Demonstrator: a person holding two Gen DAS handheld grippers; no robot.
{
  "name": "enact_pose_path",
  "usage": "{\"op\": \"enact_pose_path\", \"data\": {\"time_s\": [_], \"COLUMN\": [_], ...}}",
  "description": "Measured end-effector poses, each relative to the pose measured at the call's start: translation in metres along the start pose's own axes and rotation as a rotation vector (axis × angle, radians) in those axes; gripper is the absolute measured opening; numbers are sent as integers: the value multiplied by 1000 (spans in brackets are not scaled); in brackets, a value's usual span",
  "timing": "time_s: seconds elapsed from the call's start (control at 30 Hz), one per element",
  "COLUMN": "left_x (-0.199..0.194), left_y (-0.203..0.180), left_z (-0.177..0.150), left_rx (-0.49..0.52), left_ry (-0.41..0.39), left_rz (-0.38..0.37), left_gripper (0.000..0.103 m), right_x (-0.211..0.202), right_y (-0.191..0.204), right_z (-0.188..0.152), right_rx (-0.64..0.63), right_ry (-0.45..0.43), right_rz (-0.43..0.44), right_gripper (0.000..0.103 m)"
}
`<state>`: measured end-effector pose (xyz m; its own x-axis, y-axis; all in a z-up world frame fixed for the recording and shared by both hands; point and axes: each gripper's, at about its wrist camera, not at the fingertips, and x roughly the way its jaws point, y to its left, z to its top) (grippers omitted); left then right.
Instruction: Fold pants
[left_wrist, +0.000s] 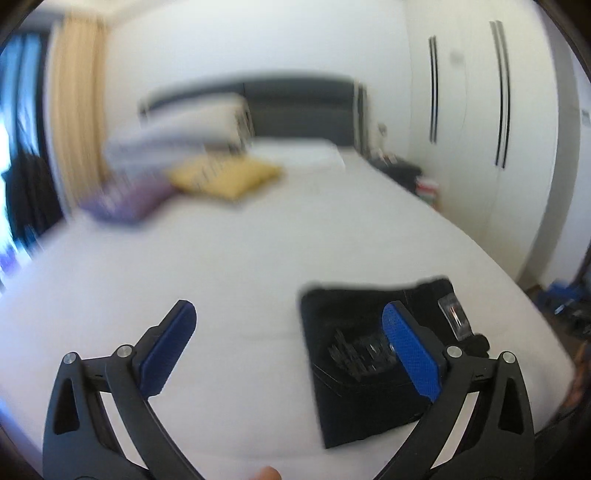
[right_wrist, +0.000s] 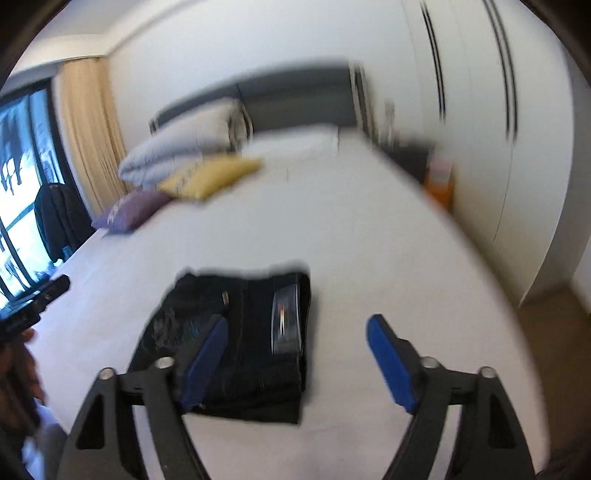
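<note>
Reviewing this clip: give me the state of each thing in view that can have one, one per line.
pants: folded into a compact black bundle, lying flat on the bed, held by neither gripper
left gripper: open, empty, above the bed
right gripper: open, empty, above the pants
yellow pillow: lying on the bed
purple pillow: lying at the bed's edge
wardrobe doors: closed

A white bed (right_wrist: 351, 240) carries everything. Black folded pants (right_wrist: 243, 343) lie flat near its foot end. Toward the dark headboard (right_wrist: 295, 96), a purple cushion (right_wrist: 133, 210), a yellow cushion (right_wrist: 210, 175) and stacked white pillows (right_wrist: 184, 144) rest on the sheet.
</note>
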<state>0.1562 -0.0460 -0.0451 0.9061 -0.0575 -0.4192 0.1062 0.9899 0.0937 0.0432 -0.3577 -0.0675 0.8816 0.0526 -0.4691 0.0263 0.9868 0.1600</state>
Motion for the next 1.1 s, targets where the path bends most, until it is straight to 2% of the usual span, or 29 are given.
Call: {"op": "enact_pose_path", "data": {"time_s": [0.07,0.1,0.17,0.27,0.37,0.43,0.53,0.7,0.8,0.9,1.1], "left_x": [-49,-69,-101,-135,-157,-164,-162,-132,-119,-111,-84], "left_y": [-7,-11,-15,-21,-22,-19,-19,-20,-22,-29,-39], "left_z": [11,16,24,32,42,46,46,24,8,-6,-25], "left_rx": [68,92,104,104,105,70,24,-65,-101,-109,-101], "left_ry": [-143,-199,-254,-245,-221,-182,-95,125,217,271,307], "left_rz": [112,172,212,217,155,127,87,38,39,40,43], "left_gripper": [103,103,103,103,103,103,103,103,103,103,103], "right_x": [-42,-56,-89,-128,-165,-184,-187,-152,-127,-110,-95], "right_y": [15,20,30,44,53,57,60,52,44,44,53], "right_z": [13,16,25,40,53,59,62,49,36,25,12], "right_rx": [-54,-71,-109,-151,-145,-142,-133,-46,11,34,25], "right_ry": [-160,-218,-329,-439,-535,-558,-506,-266,-126,-42,19], "right_rz": [-40,-49,-74,-108,-122,-103,-110,-130,-119,-128,-139], "right_gripper": [103,103,103,103,103,103,103,103,103,103,103]}}
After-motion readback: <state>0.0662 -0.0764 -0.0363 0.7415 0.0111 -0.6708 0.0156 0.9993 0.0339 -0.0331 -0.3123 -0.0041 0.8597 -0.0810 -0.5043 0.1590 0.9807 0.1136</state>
